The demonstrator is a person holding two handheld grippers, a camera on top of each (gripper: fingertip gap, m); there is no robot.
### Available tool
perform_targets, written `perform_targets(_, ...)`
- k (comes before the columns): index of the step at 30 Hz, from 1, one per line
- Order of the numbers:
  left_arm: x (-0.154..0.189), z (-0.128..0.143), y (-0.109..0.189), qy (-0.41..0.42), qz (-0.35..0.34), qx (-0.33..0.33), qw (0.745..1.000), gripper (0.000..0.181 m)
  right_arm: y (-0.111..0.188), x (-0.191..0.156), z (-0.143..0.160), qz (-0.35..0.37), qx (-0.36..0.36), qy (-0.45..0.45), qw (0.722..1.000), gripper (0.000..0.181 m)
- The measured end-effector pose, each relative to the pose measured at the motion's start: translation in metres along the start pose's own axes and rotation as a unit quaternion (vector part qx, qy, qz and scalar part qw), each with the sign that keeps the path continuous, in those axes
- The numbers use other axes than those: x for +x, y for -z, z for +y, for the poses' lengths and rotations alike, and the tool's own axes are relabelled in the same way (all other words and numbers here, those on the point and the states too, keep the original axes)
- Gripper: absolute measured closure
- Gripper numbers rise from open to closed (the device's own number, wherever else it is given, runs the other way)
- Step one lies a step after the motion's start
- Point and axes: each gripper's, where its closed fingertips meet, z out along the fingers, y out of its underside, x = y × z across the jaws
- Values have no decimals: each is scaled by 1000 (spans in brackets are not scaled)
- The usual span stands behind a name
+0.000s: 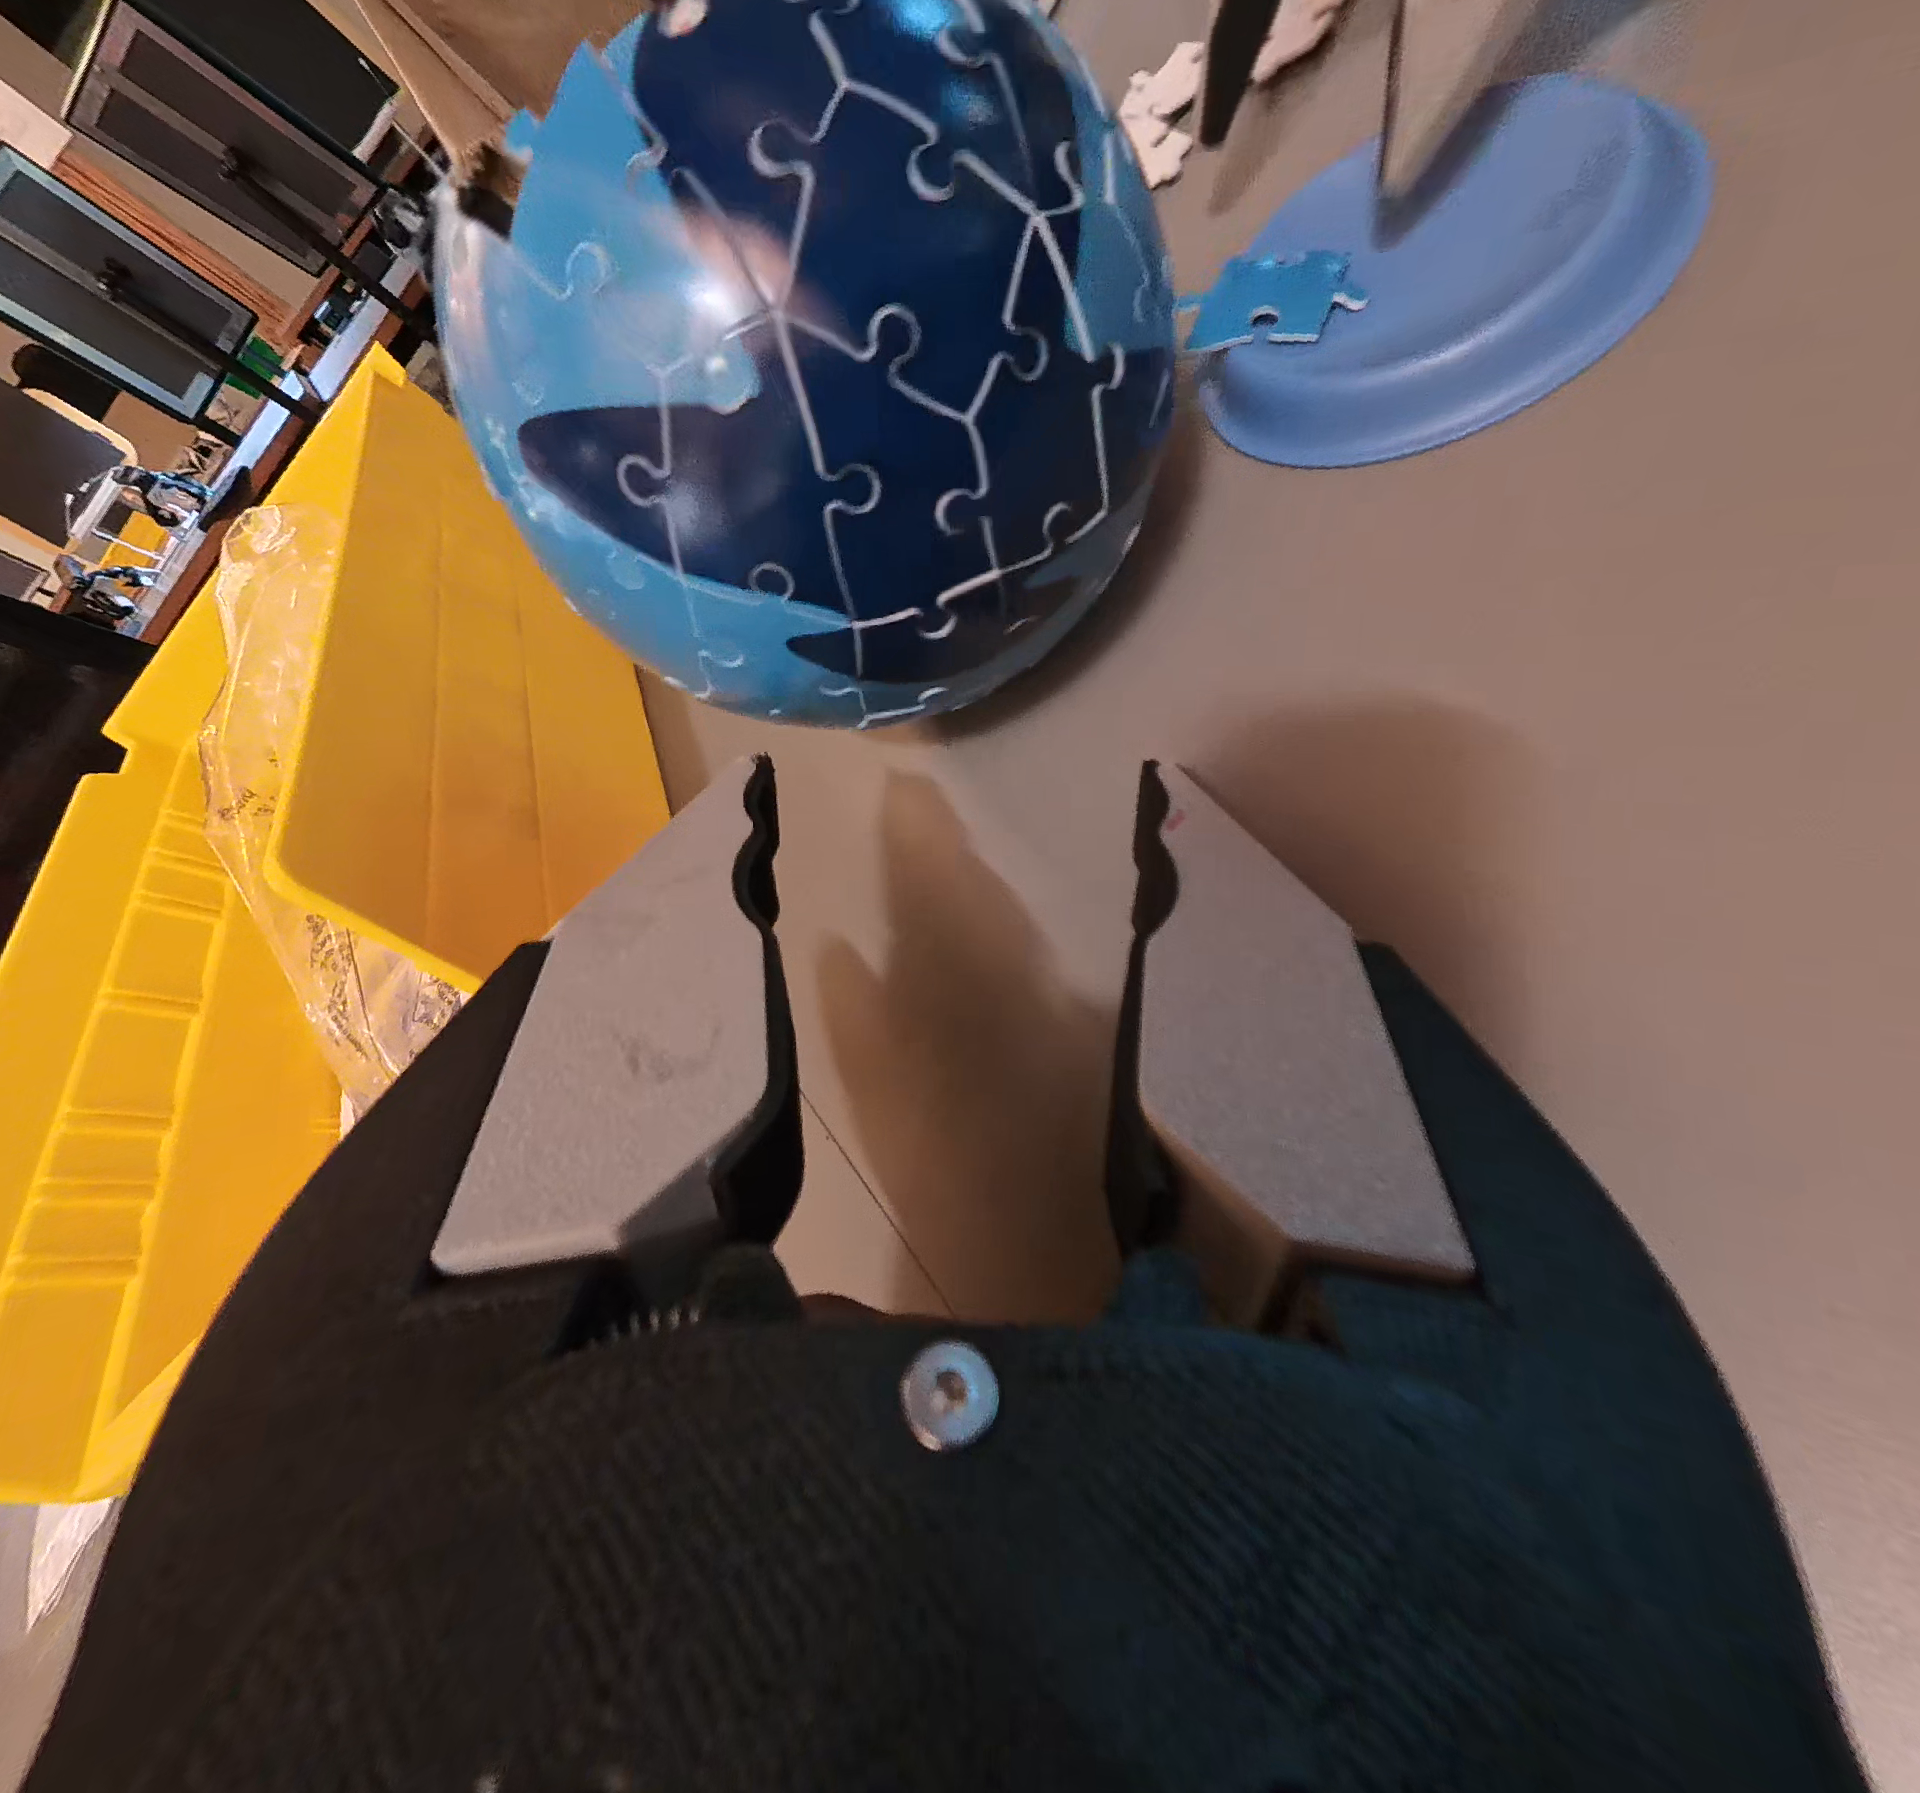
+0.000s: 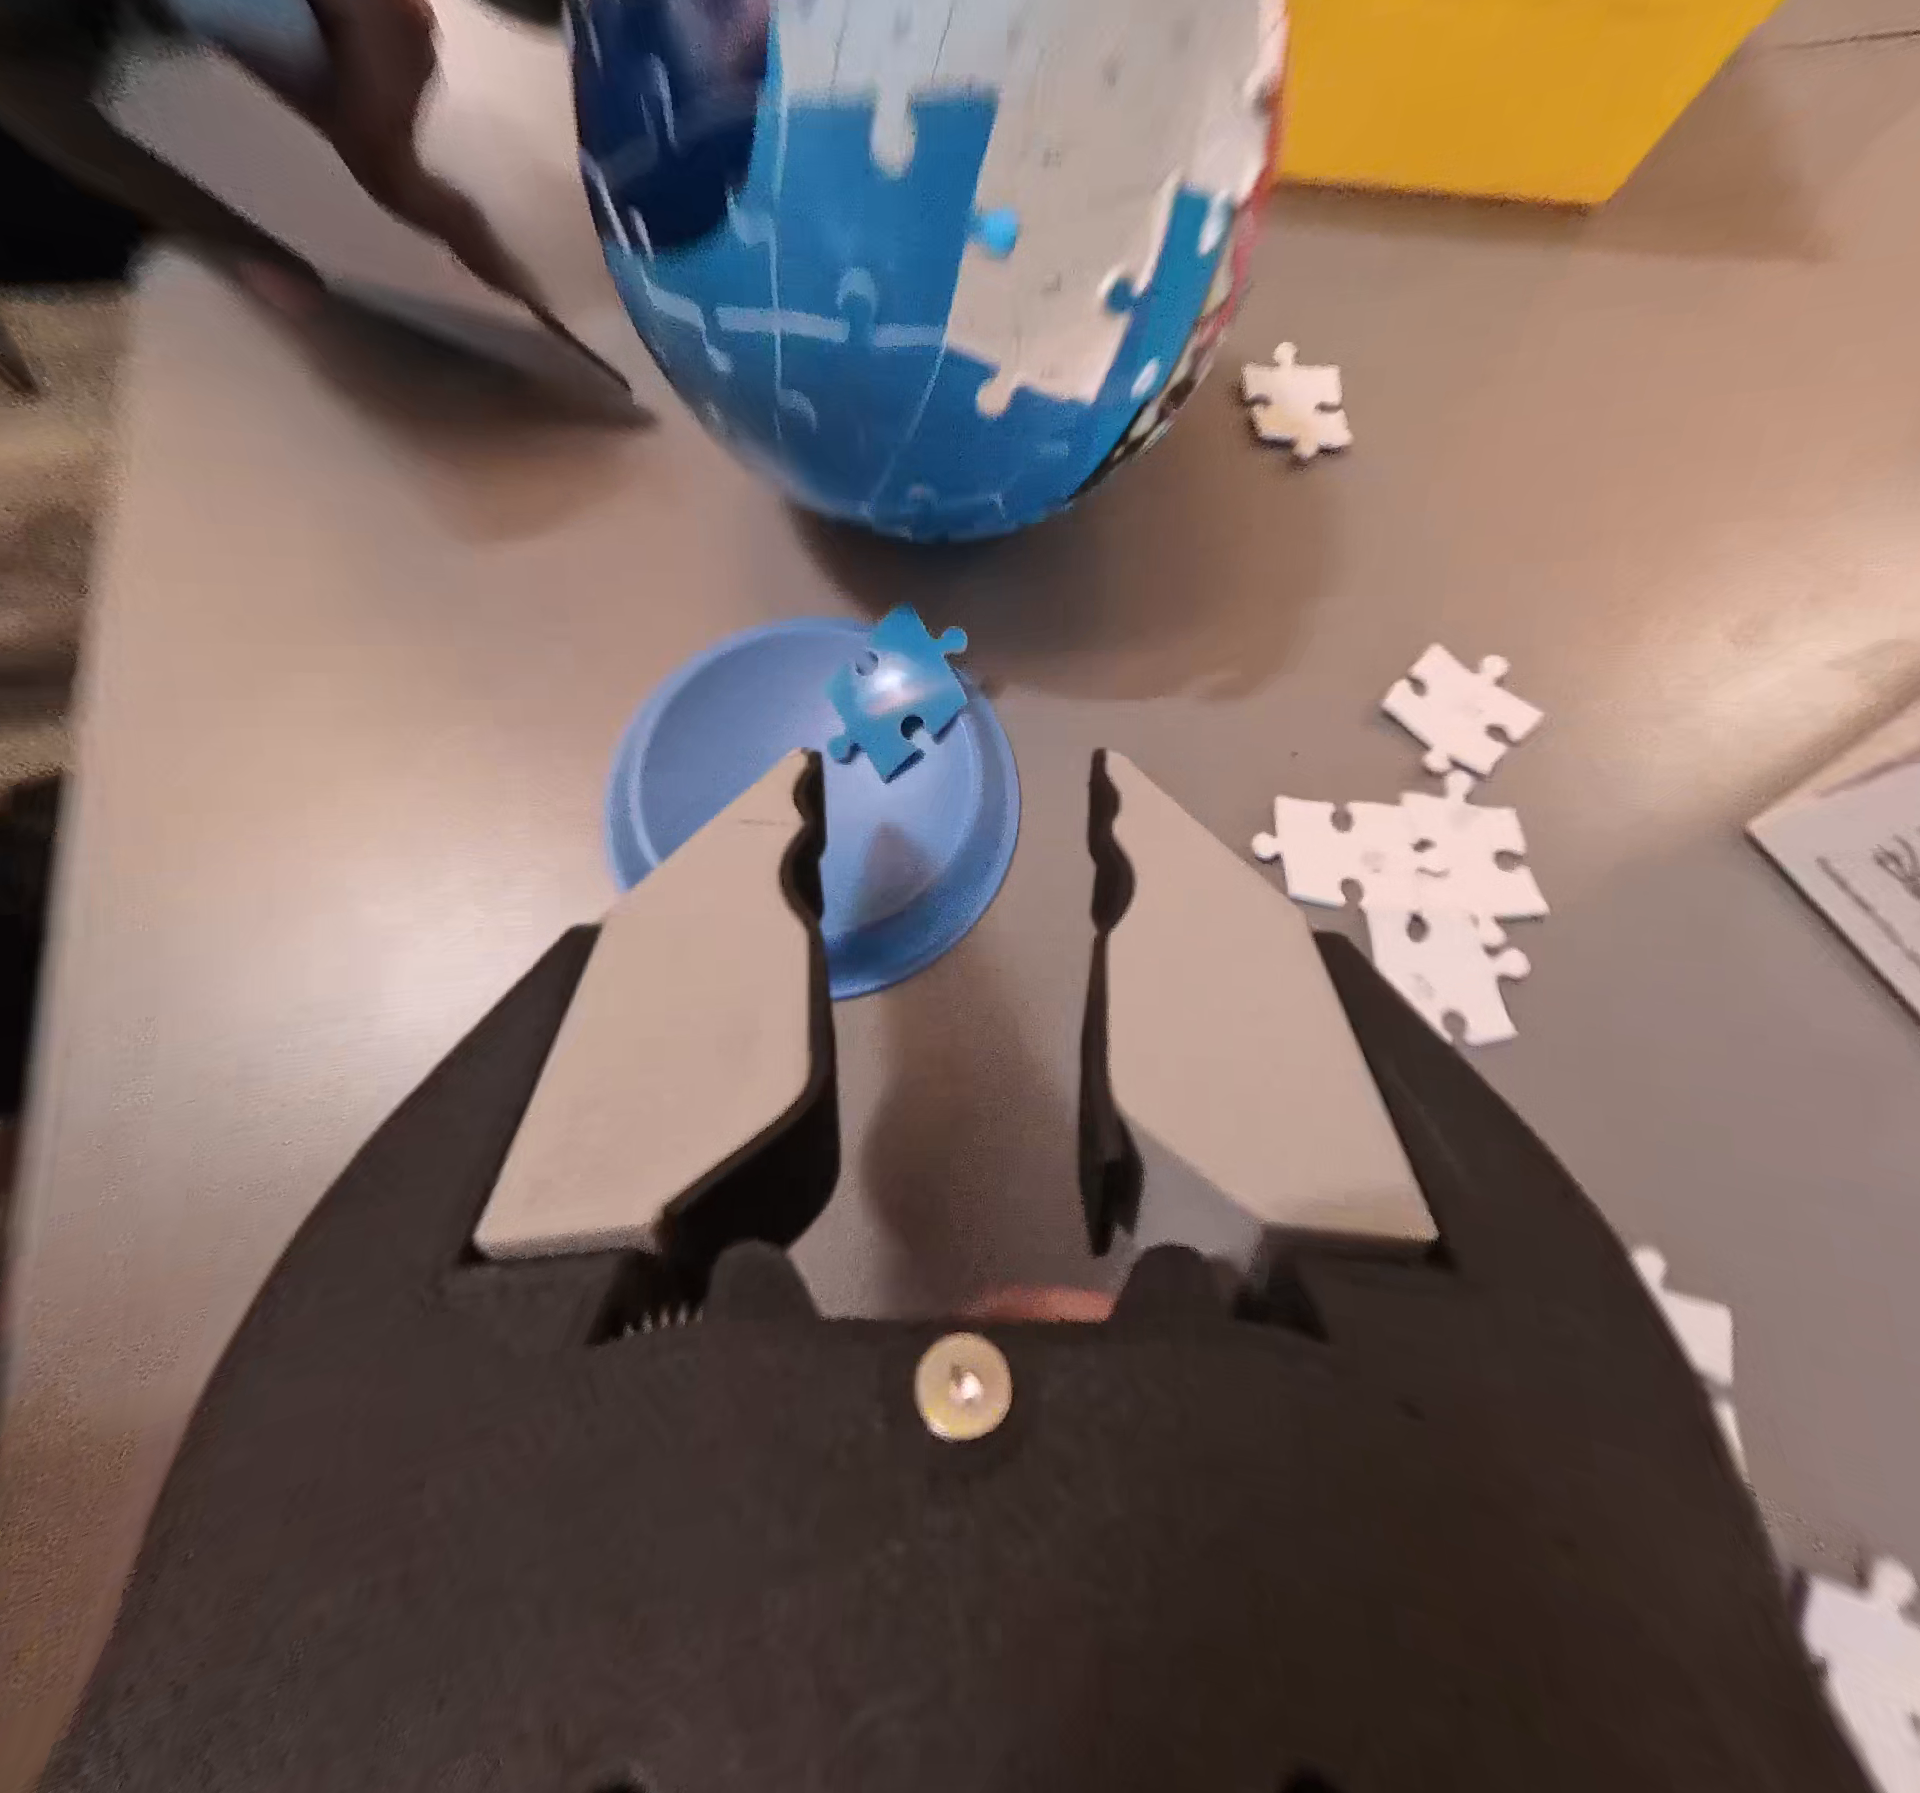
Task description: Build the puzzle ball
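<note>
Right wrist view: right gripper [image 2: 956,777] spread empty over the blue stand [image 2: 707,767], beside the puzzle ball [image 2: 883,309].
Blue piece [image 2: 899,689] leans on the stand's rim; pinch it by its edges. Left gripper [image 1: 956,787] also gapes empty near the ball.

The puzzle ball [image 2: 894,289], blue and part-built with a gap showing its pale inside, rested on the table. At its six o'clock a loose blue piece [image 2: 896,694] lay on the blue dish's [image 2: 707,767] rim; white pieces [image 2: 1423,860] lay scattered at four o'clock.
</note>
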Motion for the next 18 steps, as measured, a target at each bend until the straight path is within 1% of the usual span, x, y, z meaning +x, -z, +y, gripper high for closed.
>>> perform_targets(1, 0, 0, 0, -2, -2, 0, 1000, 114, -10, 0, 4, -1, -16, 10, 1000, 131)
perform_targets(3, -1, 0, 0, -5, -7, 1, 1000, 114, -24, -8, 5, -37, -34, 9, 999, 123)
perform_targets(4, -1, -1, 1, -7, -8, 1, 1000, 115, -28, -11, 4, -50, -37, 9, 998, 124)
perform_targets(5, 0, 0, 0, -7, -8, 0, 1000, 116, -31, -12, 2, -61, -38, 9, 997, 129)
perform_targets(6, 0, 0, 0, -6, -6, 0, 1000, 116, -33, -13, 0, -70, -36, 8, 997, 148)
perform_targets(7, 0, 0, 0, -3, -4, -1, 1000, 116, -33, -12, -2, -72, -32, 9, 997, 154)
perform_targets(10, 0, 1, 0, 2, -1, -3, 1000, 116, -28, -10, -6, -75, -13, 8, 997, 156)
perform_targets(12, -1, 0, 0, 2, -1, -1, 1000, 114, -14, -4, -13, -64, 9, 2, 998, 156)
perform_targets(13, -1, 0, 0, 2, -1, -1, 1000, 114, -1, 3, -18, -47, 22, 3, 999, 155)
perform_targets(16, 0, -1, 1, -2, -2, 2, 1000, 114, 59, 45, -42, 53, 83, 18, 995, 156)
perform_targets(17, 0, -1, 1, -3, -1, 2, 1000, 114, 79, 57, -43, 74, 94, 11, 993, 156)
perform_targets(18, 1, -1, 1, -4, -1, 3, 1000, 114, 91, 66, -37, 77, 88, -3, 993, 156)
